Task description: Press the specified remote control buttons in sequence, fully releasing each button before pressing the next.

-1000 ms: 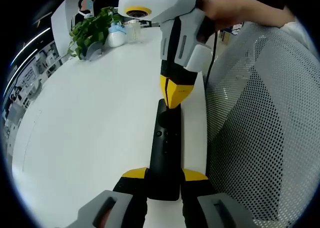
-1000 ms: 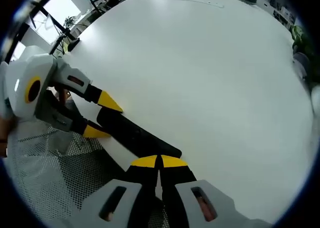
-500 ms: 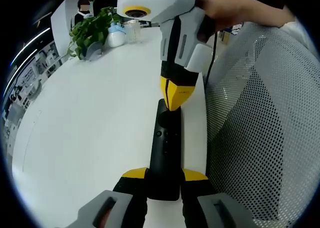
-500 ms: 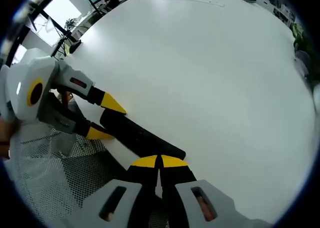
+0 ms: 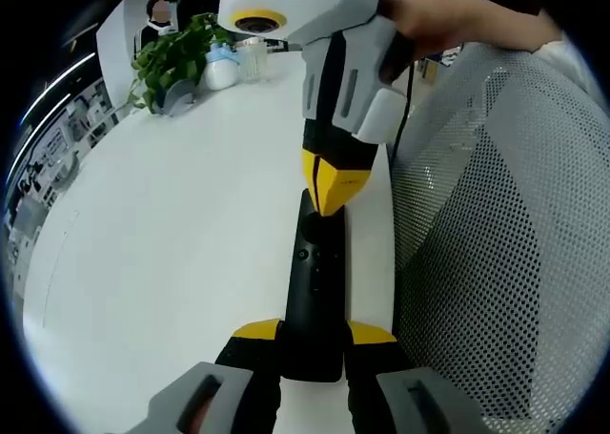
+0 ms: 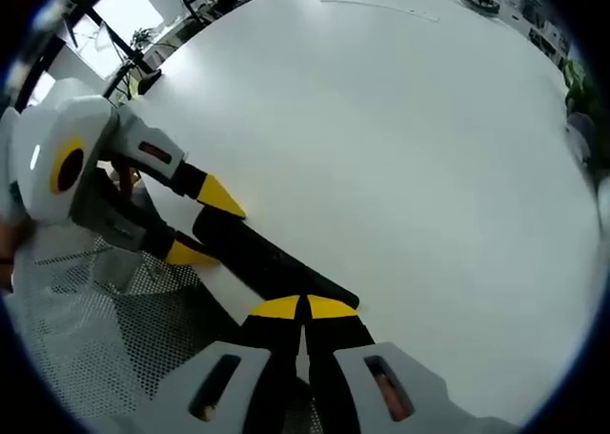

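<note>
One remote point(image 5: 315, 291) — two grippers.

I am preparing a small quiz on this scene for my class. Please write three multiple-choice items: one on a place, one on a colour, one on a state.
1. Where does the remote control lie?
A. on the mesh chair
B. on the white table, near its edge
C. in a drawer

2. What colour are the gripper tips?
A. yellow
B. red
C. blue

3. How are the right gripper's jaws?
A. wide open
B. holding a cup
C. closed together

Answers: 1 B, the remote rests on the tabletop beside the chair; 2 A, the tips show yellow; 3 C, no gap shows between the tips.
</note>
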`<state>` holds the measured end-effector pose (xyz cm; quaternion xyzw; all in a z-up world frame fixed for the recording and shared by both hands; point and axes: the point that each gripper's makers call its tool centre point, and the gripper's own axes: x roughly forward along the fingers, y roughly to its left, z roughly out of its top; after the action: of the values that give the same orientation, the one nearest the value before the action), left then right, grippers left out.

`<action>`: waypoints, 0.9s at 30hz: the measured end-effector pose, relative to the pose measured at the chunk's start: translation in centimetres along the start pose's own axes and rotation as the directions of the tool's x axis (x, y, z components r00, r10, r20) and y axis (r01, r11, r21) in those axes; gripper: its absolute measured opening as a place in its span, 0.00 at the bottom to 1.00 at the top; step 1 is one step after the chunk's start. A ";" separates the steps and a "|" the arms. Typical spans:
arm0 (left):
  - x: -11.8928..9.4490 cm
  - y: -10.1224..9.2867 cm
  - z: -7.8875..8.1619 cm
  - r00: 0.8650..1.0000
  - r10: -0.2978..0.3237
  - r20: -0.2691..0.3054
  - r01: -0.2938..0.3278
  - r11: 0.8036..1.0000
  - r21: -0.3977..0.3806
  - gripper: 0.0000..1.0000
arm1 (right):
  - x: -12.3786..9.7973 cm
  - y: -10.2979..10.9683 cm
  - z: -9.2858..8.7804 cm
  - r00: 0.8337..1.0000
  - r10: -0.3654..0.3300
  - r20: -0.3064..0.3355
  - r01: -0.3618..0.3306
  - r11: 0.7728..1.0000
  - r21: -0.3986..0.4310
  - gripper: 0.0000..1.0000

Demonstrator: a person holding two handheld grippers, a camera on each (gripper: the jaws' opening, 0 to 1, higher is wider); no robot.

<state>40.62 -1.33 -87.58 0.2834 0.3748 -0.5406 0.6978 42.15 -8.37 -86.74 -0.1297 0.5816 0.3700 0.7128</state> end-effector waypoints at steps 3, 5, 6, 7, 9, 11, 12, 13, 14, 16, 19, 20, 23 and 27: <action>0.0 0.0 0.0 1.000 0.000 0.000 0.000 1.000 0.000 0.25 | 0.0 0.0 0.0 1.000 0.000 0.002 0.000 1.000 -0.001 0.00; 0.0 0.0 0.0 1.000 0.000 0.000 0.000 1.000 -0.001 0.25 | 0.0 0.0 0.0 1.000 -0.001 0.002 0.001 1.000 -0.013 0.00; 0.0 0.0 0.0 1.000 0.000 0.000 0.000 1.000 -0.001 0.25 | 0.1 0.0 0.0 1.000 -0.005 0.001 0.005 1.000 -0.029 0.00; 0.0 0.0 0.0 1.000 0.000 0.000 0.000 1.000 -0.001 0.25 | 0.1 0.1 0.0 1.000 -0.011 -0.001 0.011 0.999 -0.042 0.00; 0.0 0.0 0.0 1.000 0.000 0.001 0.000 1.000 -0.001 0.25 | 0.1 0.1 0.1 1.000 -0.022 -0.003 0.022 0.997 -0.080 0.00; 0.0 0.0 0.0 1.000 0.000 0.002 0.000 1.000 -0.002 0.25 | 0.1 0.2 0.1 1.000 -0.029 -0.002 0.028 0.995 -0.095 0.00; 0.0 0.0 0.0 1.000 0.000 0.002 0.000 1.000 -0.002 0.25 | 0.1 0.1 0.0 1.000 -0.031 0.001 0.031 0.994 -0.104 0.00; 0.0 0.0 0.0 1.000 0.000 0.002 0.000 1.000 -0.001 0.25 | 0.1 0.1 0.0 0.999 -0.032 0.003 0.032 0.994 -0.108 0.00; 0.0 0.0 0.0 1.000 0.000 0.003 0.000 1.000 -0.001 0.25 | 0.1 0.1 0.1 0.999 -0.032 0.006 0.032 0.992 -0.118 0.00; 0.0 0.1 0.0 1.000 -0.001 0.003 0.001 1.000 -0.002 0.25 | 0.2 0.1 0.1 1.000 -0.029 0.007 0.030 0.991 -0.132 0.00; 0.0 0.0 0.0 1.000 -0.001 0.002 0.001 1.000 -0.001 0.25 | 0.2 0.2 0.1 1.000 -0.027 0.013 0.029 0.986 -0.161 0.00; 0.0 0.0 0.0 1.000 0.000 0.002 0.000 1.000 -0.002 0.25 | 0.4 0.3 0.2 0.999 -0.027 0.025 0.031 0.985 -0.171 0.00; 0.1 0.1 0.0 1.000 0.001 0.001 -0.001 1.000 -0.003 0.25 | 0.3 0.3 0.1 0.999 -0.036 0.020 0.039 0.981 -0.190 0.00; 0.1 0.1 0.0 1.000 0.001 0.002 -0.001 1.000 -0.003 0.25 | 0.2 0.1 0.2 0.999 -0.025 0.020 0.028 0.987 -0.158 0.00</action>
<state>40.68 -1.37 -87.66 0.2819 0.3749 -0.5399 0.6989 42.23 -8.07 -86.87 -0.1901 0.5422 0.4065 0.7104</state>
